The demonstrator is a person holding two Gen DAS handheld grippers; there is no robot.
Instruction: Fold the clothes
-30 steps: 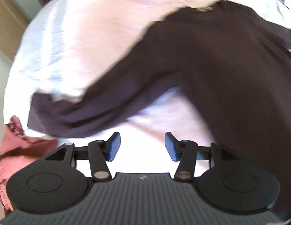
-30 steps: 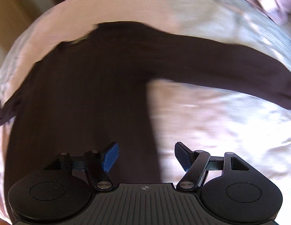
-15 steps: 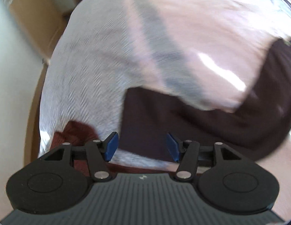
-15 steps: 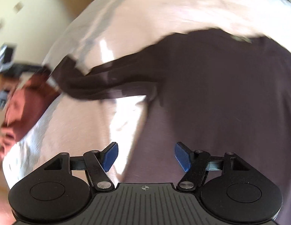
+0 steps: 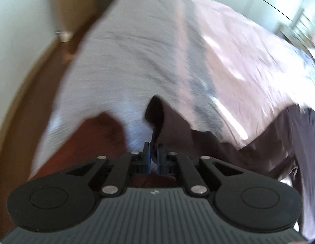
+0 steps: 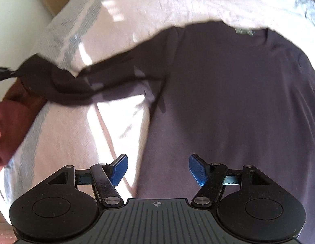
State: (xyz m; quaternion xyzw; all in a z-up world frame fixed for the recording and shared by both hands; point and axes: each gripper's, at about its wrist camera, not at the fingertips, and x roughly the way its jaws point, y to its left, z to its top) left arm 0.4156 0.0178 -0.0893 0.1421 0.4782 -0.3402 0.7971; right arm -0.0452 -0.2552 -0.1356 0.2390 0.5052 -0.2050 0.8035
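Left wrist view shows our left gripper (image 5: 154, 152) at lower centre with its blue pads pressed together on the cuff of the dark sweater's sleeve (image 5: 198, 140), which runs off toward the right edge. Beside it at lower left lies a reddish garment (image 5: 92, 140) on the pale bedsheet (image 5: 137, 50). Right wrist view has our right gripper (image 6: 157, 169) spread wide and empty over the dark sweater (image 6: 228, 101), lying flat across the right half.

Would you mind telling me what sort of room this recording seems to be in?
Probably a bedroom: a dark long-sleeved top lies spread on a bed with pale sheets, beside a wooden floor and plain wall.
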